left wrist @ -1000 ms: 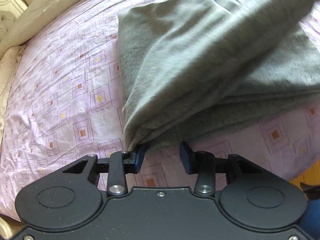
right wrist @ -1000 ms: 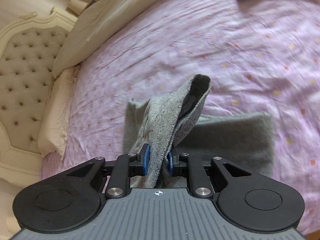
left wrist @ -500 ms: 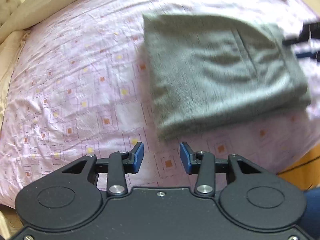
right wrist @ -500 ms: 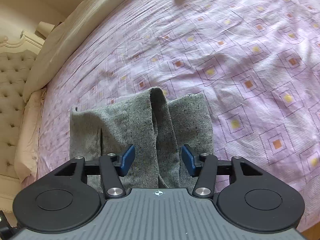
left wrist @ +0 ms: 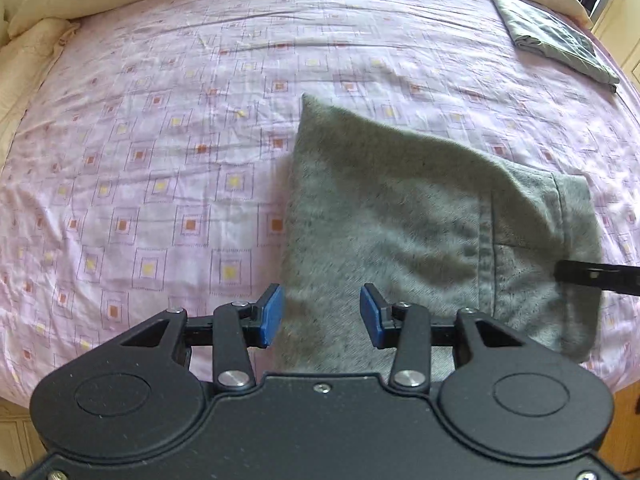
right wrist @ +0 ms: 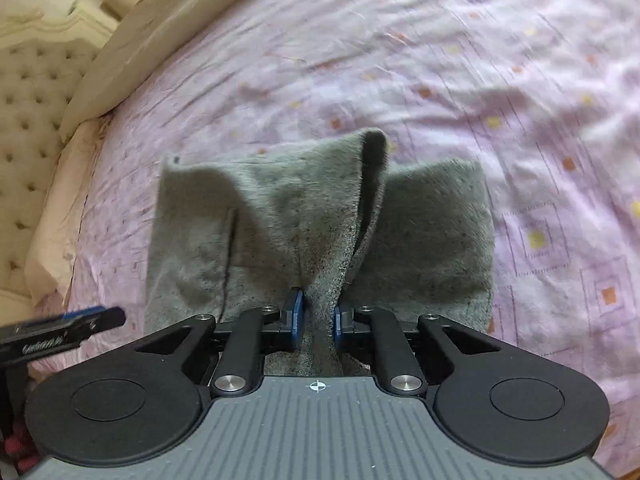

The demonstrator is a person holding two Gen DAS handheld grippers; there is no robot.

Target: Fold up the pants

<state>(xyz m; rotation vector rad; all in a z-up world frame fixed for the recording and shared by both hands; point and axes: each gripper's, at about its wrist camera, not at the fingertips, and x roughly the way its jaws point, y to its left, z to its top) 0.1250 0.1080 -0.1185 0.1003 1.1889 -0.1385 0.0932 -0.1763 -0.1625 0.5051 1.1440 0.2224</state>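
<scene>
Between the blue pads of the right claw [right wrist: 318, 320] ran a pinched ridge of the grey pants [right wrist: 320, 216]. Its jaws were closing, and the pads already pressed the fabric from both sides, so this claw had hold of the garment. The ridge rose away from the pads to a peak ahead of them, while the rest of the pants spread flat to either side on the bed [right wrist: 520, 80]. Gripping the bundle along its middle probably let the person lift or shift the folded stack without it falling open.

Just ahead of the left claw [left wrist: 322, 316] the same pants [left wrist: 400, 216] lay folded into a compact block, their near edge passing beneath the gap between the pads. That claw stood about half open with nothing in its grasp; the cloth lay under it and did not appear pressed by either pad. It likely hung clear to leave the other claw room to work. A dark finger of the right claw entered at the far right of the pants in this view.

Counted: two claws, one pair of pants in hand, and one other folded grey cloth [left wrist: 556, 36] well beyond the left claw at the bed's far right. By my reading the fold was nearly finished.
</scene>
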